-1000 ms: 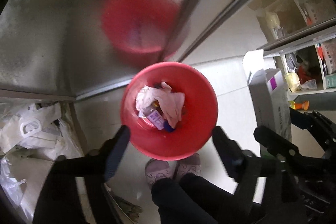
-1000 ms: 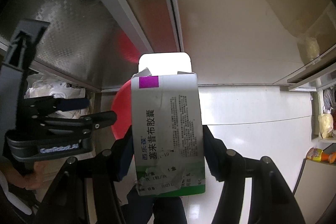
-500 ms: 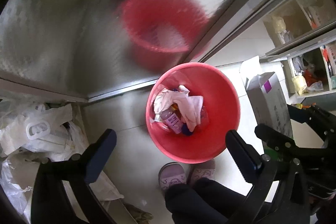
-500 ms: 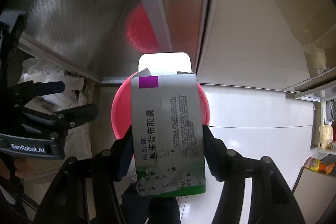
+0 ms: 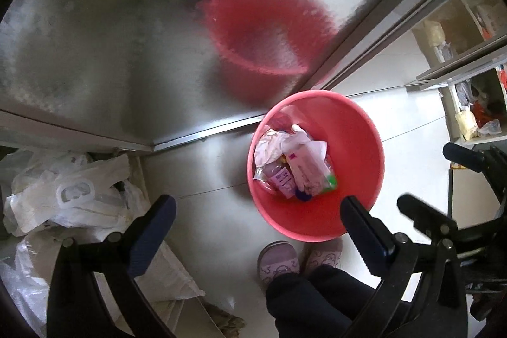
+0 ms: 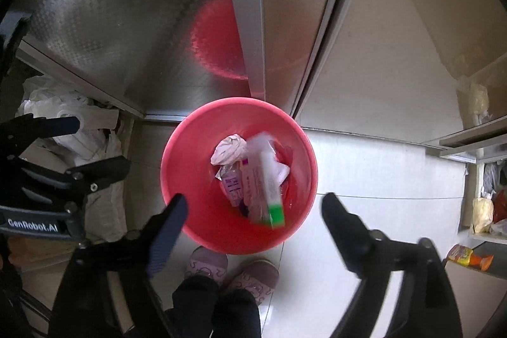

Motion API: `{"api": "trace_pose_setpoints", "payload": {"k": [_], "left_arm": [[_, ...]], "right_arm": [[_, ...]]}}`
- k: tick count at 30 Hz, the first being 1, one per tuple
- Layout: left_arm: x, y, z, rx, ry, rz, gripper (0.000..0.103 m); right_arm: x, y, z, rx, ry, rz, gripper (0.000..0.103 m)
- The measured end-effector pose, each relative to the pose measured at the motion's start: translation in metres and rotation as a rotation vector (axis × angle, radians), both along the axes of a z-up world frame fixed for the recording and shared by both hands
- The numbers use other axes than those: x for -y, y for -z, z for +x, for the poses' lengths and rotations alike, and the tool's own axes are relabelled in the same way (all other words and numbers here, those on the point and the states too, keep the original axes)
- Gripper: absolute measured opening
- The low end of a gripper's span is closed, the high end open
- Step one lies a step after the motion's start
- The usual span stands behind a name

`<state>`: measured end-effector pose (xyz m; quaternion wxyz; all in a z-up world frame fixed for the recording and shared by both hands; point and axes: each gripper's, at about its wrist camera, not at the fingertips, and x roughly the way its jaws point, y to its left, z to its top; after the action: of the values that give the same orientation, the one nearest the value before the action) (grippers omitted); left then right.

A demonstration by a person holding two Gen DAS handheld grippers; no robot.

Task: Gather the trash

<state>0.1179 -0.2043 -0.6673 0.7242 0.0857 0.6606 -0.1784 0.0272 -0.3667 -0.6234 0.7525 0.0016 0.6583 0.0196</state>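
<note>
Red bin [image 6: 190,211] on floor holds medicine box [image 6: 263,189] with other trash; drop step looks done. Right claw [image 6: 253,211] spread, empty; left claw [image 5: 256,214] spread, empty. Next: find more trash.

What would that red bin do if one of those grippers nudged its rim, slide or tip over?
The red bin would probably slide: it stands on smooth, glossy floor tiles. It looks like light plastic, holding only a medicine box, crumpled paper and small packets, so little weighs it down. A push high on the rim might tip it.
</note>
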Motion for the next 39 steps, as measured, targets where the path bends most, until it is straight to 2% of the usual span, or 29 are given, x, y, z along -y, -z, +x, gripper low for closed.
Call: {"api": "trace_pose_setpoints", "payload": {"k": [2,7,12,14,17,25,29,31,35,36,39], "left_arm": [[0.001,-0.006,-0.001,-0.002,0.008,-0.001,0.103],[0.004,-0.040,-0.008,0.008,0.011,0.001,0.103],[0.006,-0.092,-0.014,0.032,0.020,-0.013,0.103],[0.007,-0.124,-0.017,0.049,0.020,-0.017,0.103],[0.007,-0.166,-0.022,0.077,0.019,-0.018,0.103],[-0.001,-0.306,-0.034,0.164,-0.008,-0.037,0.103],[-0.013,-0.381,-0.037,0.212,-0.078,-0.038,0.103],[-0.015,-0.410,-0.040,0.240,-0.079,-0.054,0.103],[-0.014,-0.468,-0.049,0.311,-0.069,-0.052,0.103],[-0.014,-0.482,-0.053,0.335,-0.074,-0.044,0.103],[-0.017,-0.515,-0.064,0.377,-0.109,-0.042,0.103]], "right_arm": [[-0.001,-0.003,-0.001,-0.009,0.004,0.016,0.098],[-0.004,-0.024,-0.005,-0.021,0.024,0.019,0.102],[0.000,-0.077,-0.012,0.013,0.051,-0.031,0.102],[-0.003,-0.095,-0.012,0.027,0.065,-0.040,0.102],[-0.001,-0.144,-0.016,0.050,0.080,-0.058,0.102],[-0.010,-0.270,-0.023,0.132,0.087,-0.052,0.102],[-0.016,-0.317,-0.022,0.163,0.066,-0.050,0.102],[-0.018,-0.345,-0.021,0.177,0.047,-0.039,0.102],[-0.023,-0.409,-0.020,0.263,0.021,-0.040,0.102],[-0.025,-0.430,-0.023,0.309,0.023,-0.044,0.102],[-0.024,-0.466,-0.030,0.390,0.008,-0.056,0.102]]}}
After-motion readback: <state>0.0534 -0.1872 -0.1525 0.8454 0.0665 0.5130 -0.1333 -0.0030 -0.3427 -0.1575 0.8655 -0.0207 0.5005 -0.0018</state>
